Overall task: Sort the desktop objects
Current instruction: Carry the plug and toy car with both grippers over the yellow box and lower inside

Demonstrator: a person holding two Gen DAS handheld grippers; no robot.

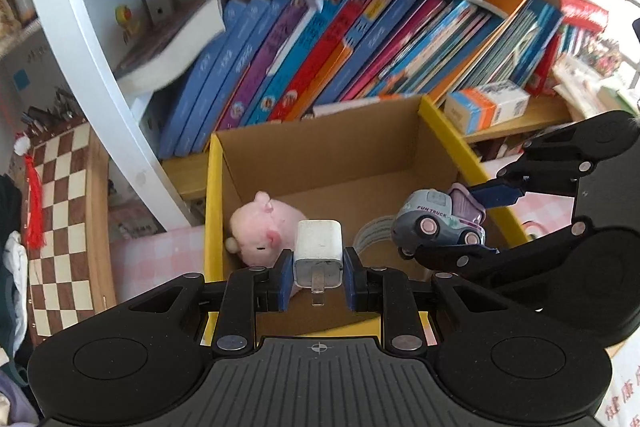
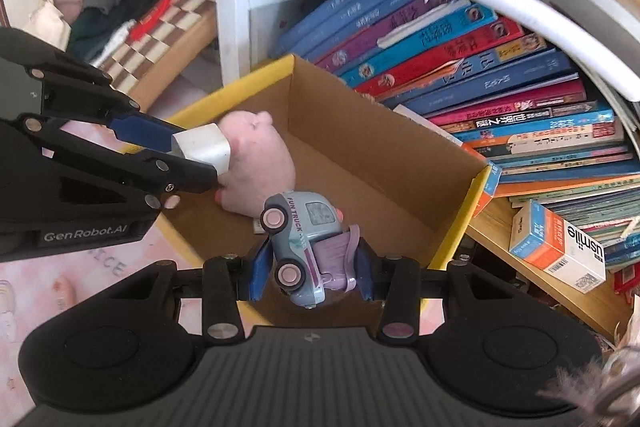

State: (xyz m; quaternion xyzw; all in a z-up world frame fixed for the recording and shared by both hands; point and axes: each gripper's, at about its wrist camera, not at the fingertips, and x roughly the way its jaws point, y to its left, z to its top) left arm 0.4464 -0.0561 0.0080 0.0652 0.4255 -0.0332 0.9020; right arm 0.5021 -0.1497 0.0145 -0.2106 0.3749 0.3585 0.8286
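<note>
At the far left a chessboard (image 1: pixel 60 227) leans upright with a red tassel (image 1: pixel 34 211) hanging down its edge, beside the white post (image 1: pixel 100 83) of the bookshelf. Next comes the open cardboard box (image 1: pixel 340 139) with yellow edges, standing on a pink cloth (image 1: pixel 156 259) against a row of slanting books (image 1: pixel 320 47). A pink plush pig (image 1: pixel 260 231) lies on the box floor at its left side. The left gripper (image 1: pixel 319 277) is clamped on a white charger (image 1: pixel 319 251), prongs toward the camera, held over the box just in front of the pig. To its right, the right gripper (image 2: pixel 310 265) is clamped on a toy truck (image 2: pixel 306 247), grey-blue and lilac, tipped on its side over the box's near right part. Past the box wall, an orange and white carton (image 2: pixel 558 247) lies on the wooden shelf (image 2: pixel 520 267) under the books.
</note>
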